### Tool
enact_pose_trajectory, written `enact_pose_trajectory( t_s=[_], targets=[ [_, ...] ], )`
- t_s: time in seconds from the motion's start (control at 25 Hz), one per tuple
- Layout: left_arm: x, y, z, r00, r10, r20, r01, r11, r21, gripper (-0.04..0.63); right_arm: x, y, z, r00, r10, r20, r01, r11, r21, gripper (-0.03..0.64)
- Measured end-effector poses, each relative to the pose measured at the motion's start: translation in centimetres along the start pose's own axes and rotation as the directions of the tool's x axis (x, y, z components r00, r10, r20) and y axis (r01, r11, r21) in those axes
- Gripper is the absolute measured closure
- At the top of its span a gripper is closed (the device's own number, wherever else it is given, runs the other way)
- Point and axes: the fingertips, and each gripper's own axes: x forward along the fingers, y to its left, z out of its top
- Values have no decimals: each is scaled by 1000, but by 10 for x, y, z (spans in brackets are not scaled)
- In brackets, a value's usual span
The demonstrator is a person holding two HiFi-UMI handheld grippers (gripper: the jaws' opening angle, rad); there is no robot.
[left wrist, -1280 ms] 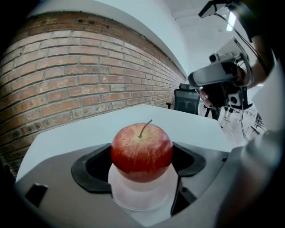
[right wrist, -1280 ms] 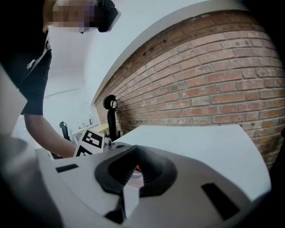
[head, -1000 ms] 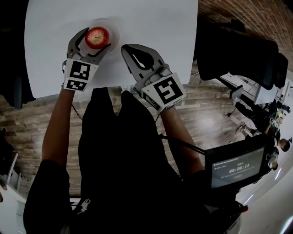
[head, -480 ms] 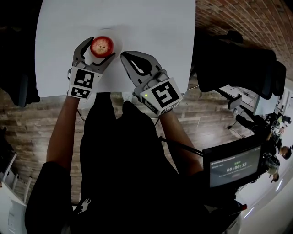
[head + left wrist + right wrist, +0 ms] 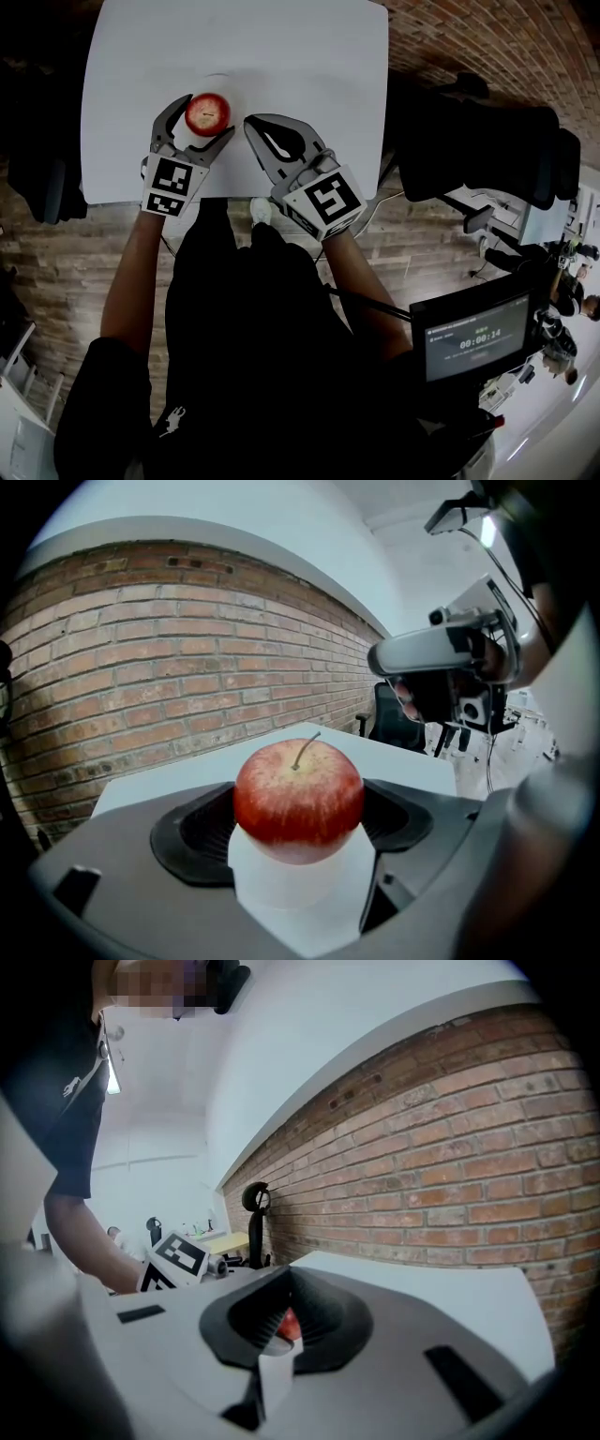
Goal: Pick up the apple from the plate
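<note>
A red apple [image 5: 207, 113] with a short stem sits between the jaws of my left gripper [image 5: 207, 116], which is shut on it. It hangs just on the near side of the faint white plate [image 5: 225, 82]. In the left gripper view the apple [image 5: 298, 794] fills the gap between the dark pads [image 5: 202, 832], with the white table showing below it. My right gripper [image 5: 250, 124] rests shut to the right of the apple, holding nothing. Through a small gap in its jaws, the right gripper view shows a sliver of the apple [image 5: 289, 1322].
The white table [image 5: 309, 66] stands against a brick wall [image 5: 141, 667]. A dark office chair [image 5: 478, 141] is at the right, and a small screen [image 5: 473, 342] hangs at the person's right side. Wood floor [image 5: 56, 253] lies below the table's near edge.
The left gripper has drawn the apple back from the plate's middle toward the person. The right gripper has stayed beside it. The head view has shifted, so the table sits differently in it.
</note>
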Motion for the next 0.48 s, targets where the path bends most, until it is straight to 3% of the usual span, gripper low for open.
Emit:
enact_pose_trajectory(
  t_s=[0.28, 0.48],
  targets=[
    [-13, -6, 14, 1000, 16, 23, -15, 999, -40, 186, -7, 9, 10, 1000, 22, 16, -22, 1000, -15, 614],
    [-22, -14, 24, 999, 23, 24, -22, 999, -25, 186, -14, 13, 18, 999, 27, 30, -26, 999, -22, 614]
  ],
)
